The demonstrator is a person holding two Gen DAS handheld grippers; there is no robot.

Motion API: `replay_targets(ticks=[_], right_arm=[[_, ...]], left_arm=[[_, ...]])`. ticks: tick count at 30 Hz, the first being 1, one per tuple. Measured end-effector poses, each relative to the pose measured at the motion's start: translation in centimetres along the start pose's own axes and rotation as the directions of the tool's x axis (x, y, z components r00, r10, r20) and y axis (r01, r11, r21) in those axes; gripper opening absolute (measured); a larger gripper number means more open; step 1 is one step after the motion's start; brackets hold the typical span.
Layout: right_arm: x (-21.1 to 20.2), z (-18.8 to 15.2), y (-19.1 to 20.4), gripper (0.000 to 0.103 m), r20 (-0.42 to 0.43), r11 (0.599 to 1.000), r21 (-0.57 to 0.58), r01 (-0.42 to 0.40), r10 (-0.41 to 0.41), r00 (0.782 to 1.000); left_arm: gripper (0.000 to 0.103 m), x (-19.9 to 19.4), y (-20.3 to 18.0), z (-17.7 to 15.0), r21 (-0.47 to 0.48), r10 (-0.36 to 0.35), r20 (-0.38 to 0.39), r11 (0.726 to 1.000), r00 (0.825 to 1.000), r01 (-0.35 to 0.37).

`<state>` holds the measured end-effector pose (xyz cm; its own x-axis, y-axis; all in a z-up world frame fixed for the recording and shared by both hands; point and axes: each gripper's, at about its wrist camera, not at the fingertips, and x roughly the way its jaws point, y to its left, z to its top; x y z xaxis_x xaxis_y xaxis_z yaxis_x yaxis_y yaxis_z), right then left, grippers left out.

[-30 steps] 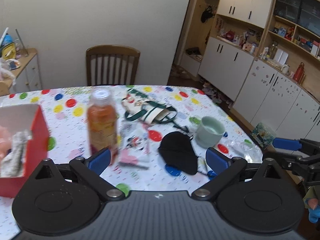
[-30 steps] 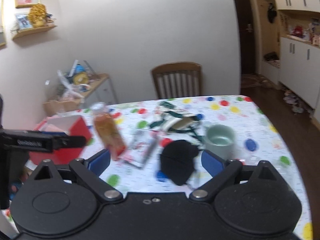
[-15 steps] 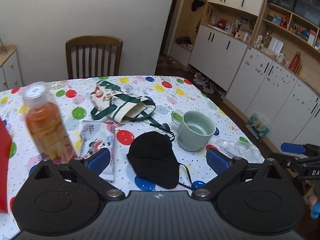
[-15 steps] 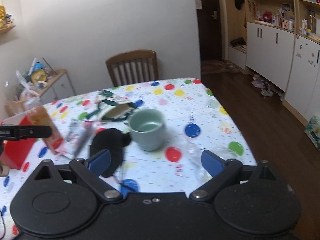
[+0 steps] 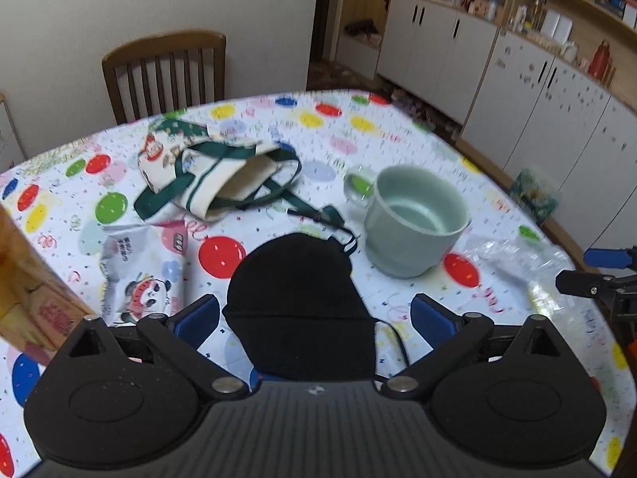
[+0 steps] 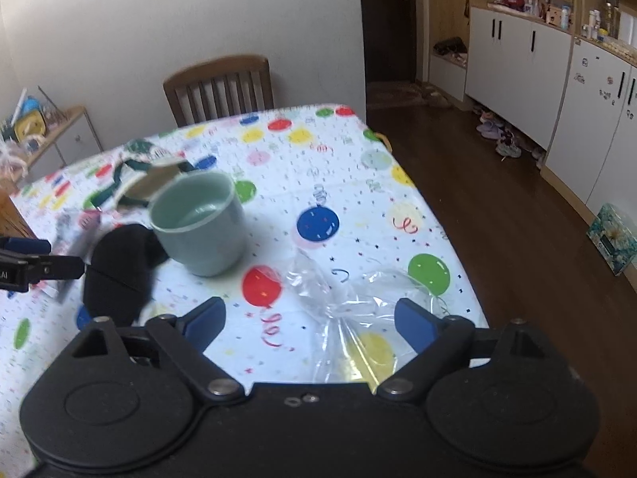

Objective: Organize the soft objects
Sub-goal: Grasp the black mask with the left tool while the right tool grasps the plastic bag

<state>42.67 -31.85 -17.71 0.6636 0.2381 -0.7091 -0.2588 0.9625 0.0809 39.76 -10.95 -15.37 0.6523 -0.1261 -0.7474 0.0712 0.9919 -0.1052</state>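
Directly at twelve o'clock of the wide-open, empty left gripper (image 5: 314, 314) lies the black cloth face mask (image 5: 298, 302), long axis pointing away.

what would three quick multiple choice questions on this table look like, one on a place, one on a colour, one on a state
1. The black mask lies:
A. between the left gripper's fingers
B. inside the mug
C. on the chair

2. The mug is:
A. red
B. pale green
C. black

3. The right gripper is:
A. shut on the mug
B. open over the clear plastic bag
C. shut on the mask

Answers:
1 A, the mask sits between the blue pads.
2 B, pale green inside and out.
3 B, its fingers stand wide apart, holding nothing.
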Motion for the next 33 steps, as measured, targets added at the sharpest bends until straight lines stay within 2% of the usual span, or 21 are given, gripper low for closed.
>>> replay_targets(ticks=[5, 12, 15, 20, 26, 31, 33], right_arm=[[2.5, 0.1, -0.2, 0.085, -0.038, 0.999, -0.044, 0.016, -0.018, 0.999], [4.9, 0.6, 0.4, 0.079, -0.057, 0.992, -0.122, 0.015, -0.023, 0.998], [5.7, 0.9, 1.0, 0.078, -0.064, 0.986, -0.166, 0.013, -0.024, 0.998], [7.1, 0.9, 1.1, 0.073, -0.093, 0.982, -0.185, 0.02, -0.037, 0.995], [7.9, 0.8, 0.9, 0.062, -0.101, 0.983, -0.179, 0.041, -0.059, 0.993], [8.1, 0.8, 0.5, 0.053, -0.102, 0.984, -0.167, 0.056, -0.074, 0.992], [8.1, 0.8, 0.4, 0.052, -0.1, 0.985, -0.161, 0.057, -0.074, 0.992]], left_arm=[[0.103, 3.2, 0.1, 0.1, 0.034, -0.017, -0.076, 0.999, 0.997, 0.019], [0.102, 6.2, 0.2, 1.0, 0.108, 0.015, -0.111, 0.994, 0.994, -0.002], [0.102, 7.5, 0.6, 1.4, 0.109, 0.026, -0.132, 0.994, 0.991, -0.011], [0.102, 8.8, 1.1, 1.7, 0.129, 0.029, -0.167, 0.992, 0.986, -0.007], [0.099, 9.7, 1.3, 1.6, 0.155, 0.048, -0.192, 0.988, 0.98, -0.018], [0.089, 9.6, 1.4, 1.7, 0.154, 0.044, -0.181, 0.988, 0.983, -0.016], [0.078, 9.6, 1.6, 1.7, 0.136, 0.036, -0.187, 0.991, 0.982, -0.011]])
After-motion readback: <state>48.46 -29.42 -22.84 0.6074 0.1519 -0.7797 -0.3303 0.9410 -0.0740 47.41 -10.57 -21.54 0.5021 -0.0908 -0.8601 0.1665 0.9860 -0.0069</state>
